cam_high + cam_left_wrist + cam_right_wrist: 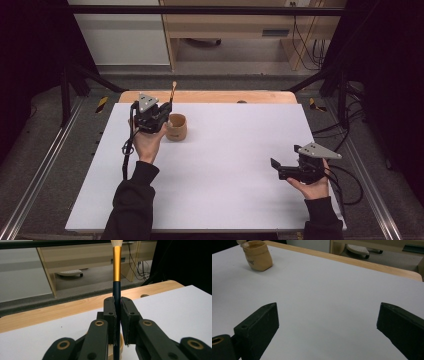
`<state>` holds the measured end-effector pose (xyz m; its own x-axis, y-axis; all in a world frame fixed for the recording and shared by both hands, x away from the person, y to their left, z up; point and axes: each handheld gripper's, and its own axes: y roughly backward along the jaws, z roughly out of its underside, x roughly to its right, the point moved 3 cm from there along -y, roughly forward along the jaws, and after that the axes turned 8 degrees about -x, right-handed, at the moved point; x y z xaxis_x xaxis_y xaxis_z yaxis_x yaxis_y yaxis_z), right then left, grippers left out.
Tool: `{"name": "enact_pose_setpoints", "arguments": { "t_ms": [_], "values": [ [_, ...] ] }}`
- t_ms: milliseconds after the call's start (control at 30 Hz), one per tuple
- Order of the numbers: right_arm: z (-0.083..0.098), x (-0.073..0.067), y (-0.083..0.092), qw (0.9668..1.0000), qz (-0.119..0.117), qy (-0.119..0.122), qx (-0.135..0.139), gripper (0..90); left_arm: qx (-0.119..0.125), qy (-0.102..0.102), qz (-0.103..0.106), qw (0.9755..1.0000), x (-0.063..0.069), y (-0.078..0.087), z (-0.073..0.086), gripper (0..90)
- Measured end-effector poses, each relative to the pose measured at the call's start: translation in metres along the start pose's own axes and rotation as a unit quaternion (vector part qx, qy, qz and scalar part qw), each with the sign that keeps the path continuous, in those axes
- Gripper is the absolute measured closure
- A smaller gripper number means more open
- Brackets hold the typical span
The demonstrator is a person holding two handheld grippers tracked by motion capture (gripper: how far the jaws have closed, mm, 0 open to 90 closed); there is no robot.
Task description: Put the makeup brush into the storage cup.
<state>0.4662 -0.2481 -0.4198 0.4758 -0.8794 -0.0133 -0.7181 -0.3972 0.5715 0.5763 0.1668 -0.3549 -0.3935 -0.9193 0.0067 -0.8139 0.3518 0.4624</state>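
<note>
Brush: I see a brush with a dark handle, a gold ferrule and pale bristles, standing upright, pinched between the fingers of the left gripper; its tip rises above them and its lower end runs down over the cup.
Cup: a tan cup stands on the desk directly below and just beyond the left fingers; in the left gripper view its rim shows under them. I cannot tell whether the brush end touches the cup's inside.
Left gripper: held in my left hand at the far left part of the desk, fingers pressed onto the brush handle from both sides.
Right gripper: the right gripper is held in my right hand near the right edge, well apart from the cup; its fingers are spread wide with bare sheet between them, gripping nothing.
Desk: a desk covered by a white sheet, with a strip of pale wood showing along the far edge.
Surroundings: wooden furniture and cables stand beyond the desk.
</note>
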Motion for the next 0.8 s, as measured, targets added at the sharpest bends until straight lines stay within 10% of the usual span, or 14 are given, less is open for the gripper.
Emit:
{"name": "enact_pose_setpoints", "arguments": {
  "t_ms": [800],
  "values": [
    [0.0, 0.001, -0.001, 1.0, 0.001, 0.001, 0.0, 4.3, 0.002, 0.003, -0.021, 0.9998, -0.006, -0.036, -0.006, 82.8]
  ]
}}
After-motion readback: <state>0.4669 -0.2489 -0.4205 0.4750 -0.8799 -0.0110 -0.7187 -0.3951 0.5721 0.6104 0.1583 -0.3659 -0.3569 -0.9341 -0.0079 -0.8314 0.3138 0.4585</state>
